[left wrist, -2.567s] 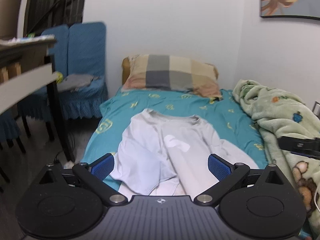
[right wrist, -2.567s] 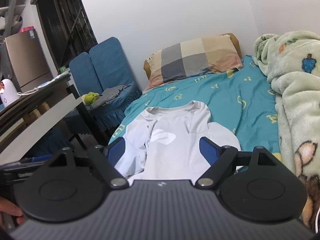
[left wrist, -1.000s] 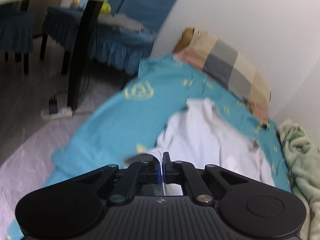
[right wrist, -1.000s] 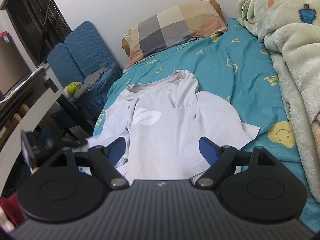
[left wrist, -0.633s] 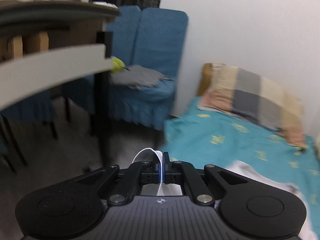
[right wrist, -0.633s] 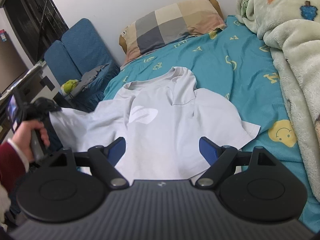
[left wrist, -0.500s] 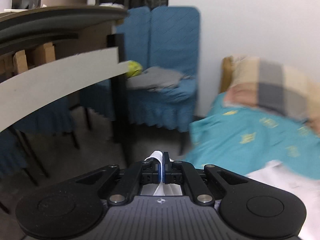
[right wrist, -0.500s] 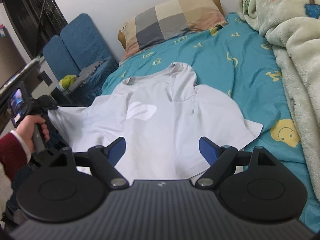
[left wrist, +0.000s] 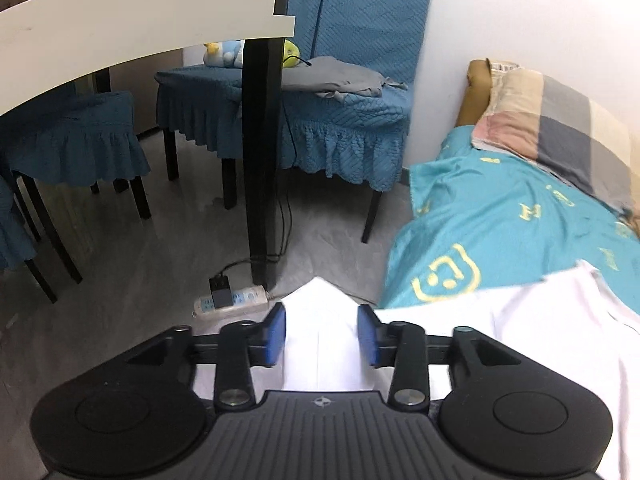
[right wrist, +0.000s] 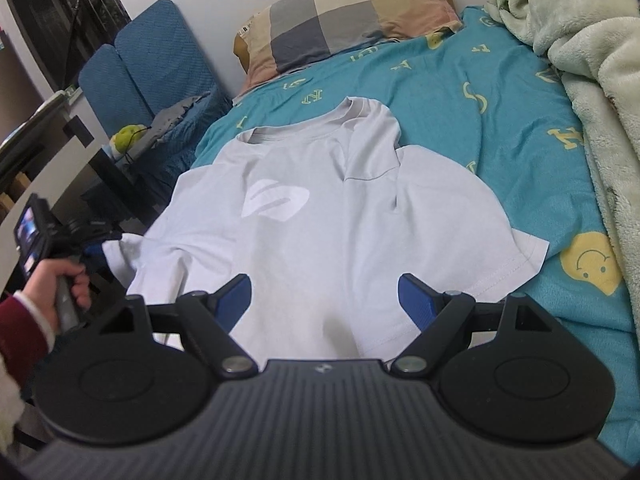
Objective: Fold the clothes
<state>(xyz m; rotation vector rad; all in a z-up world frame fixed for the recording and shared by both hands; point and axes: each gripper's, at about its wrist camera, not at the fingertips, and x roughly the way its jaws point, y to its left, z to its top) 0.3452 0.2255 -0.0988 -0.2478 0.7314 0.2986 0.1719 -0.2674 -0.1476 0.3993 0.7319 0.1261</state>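
A pale grey T-shirt [right wrist: 320, 216] lies face up on the teal bed sheet [right wrist: 500, 92], collar toward the pillow. Its left sleeve [left wrist: 320, 320] is pulled out past the bed's edge, over the floor. My left gripper [left wrist: 322, 334] is opening. The sleeve lies between its blue pads [left wrist: 276, 330], which no longer press on it. In the right wrist view a hand [right wrist: 60, 280] holds that left gripper [right wrist: 94, 254] at the sleeve's tip. My right gripper [right wrist: 326, 300] is open above the shirt's lower part, nothing between its fingers.
A checked pillow [right wrist: 344, 12] lies at the head of the bed and a green fleece blanket [right wrist: 600, 60] along its right side. Left of the bed stand blue-covered chairs [left wrist: 344, 112], a black table leg [left wrist: 260, 152], a white tabletop [left wrist: 132, 20] and a power strip [left wrist: 230, 300] on the floor.
The left gripper was shut on the sleeve and drew it out past the bed's left edge; now its jaws have parted. The right gripper sank slightly toward the shirt.
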